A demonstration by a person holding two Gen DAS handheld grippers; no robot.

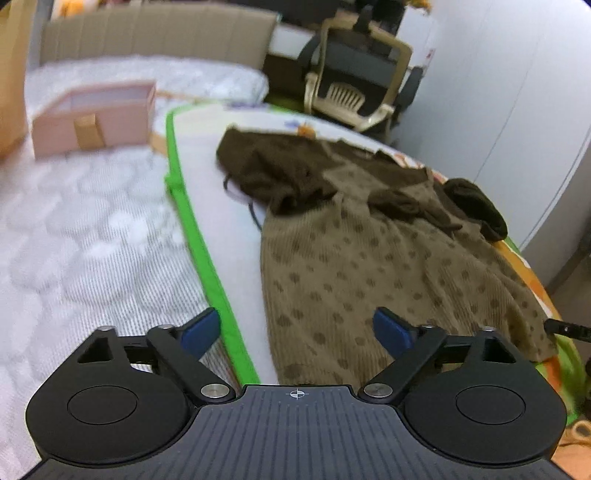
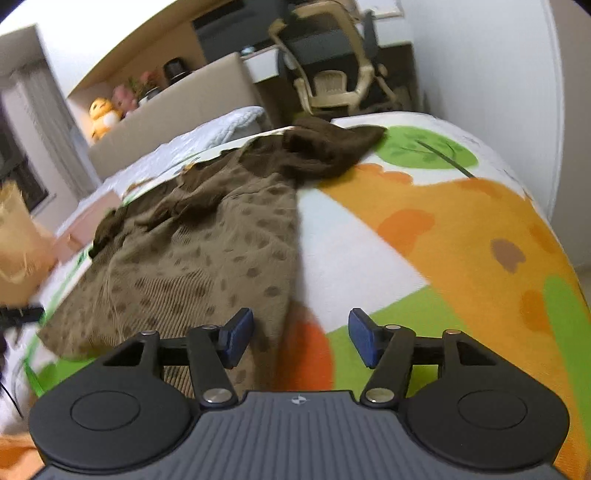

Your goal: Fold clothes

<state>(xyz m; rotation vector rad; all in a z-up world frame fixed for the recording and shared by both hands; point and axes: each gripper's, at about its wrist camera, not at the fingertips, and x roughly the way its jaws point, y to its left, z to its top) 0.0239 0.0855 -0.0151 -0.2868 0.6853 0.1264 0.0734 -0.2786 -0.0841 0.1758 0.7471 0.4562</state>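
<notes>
A brown dress (image 1: 369, 258) lies spread out on a colourful mat (image 2: 461, 240) that covers part of the bed (image 1: 92, 240). Its skirt is light brown ribbed cloth with darker spots, and its top and sleeves are dark brown. The sleeves are bunched and crumpled at the far end of the dress, one on each side. The hem is the part of the dress nearest both cameras.

The left gripper (image 1: 295, 332) hovers at the hem of the dress, over its left corner and the green border (image 1: 207, 266) of the mat just beside the dress. Its jaws are spread wide, with nothing pinched between them; one blue pad sits above the green border and the other above the spotted cloth.

The right gripper (image 2: 301, 338) hovers at the right edge of the dress near the hem. Its jaws stand apart and hold nothing: the left pad is over the cloth's edge, the right pad over the bare mat beside the dress. The pads do not press on the cloth.

Left of the dress, on the white quilted part of the bed, sits a pink box (image 1: 92, 118), well apart from the dress. Beyond the far end of the dress, past the bed's beige headboard (image 1: 155, 33), stands a chair (image 1: 354, 74) with a cream frame. In the right wrist view, stuffed toys (image 2: 107, 114) sit on a ledge behind the headboard, far from the dress.
</notes>
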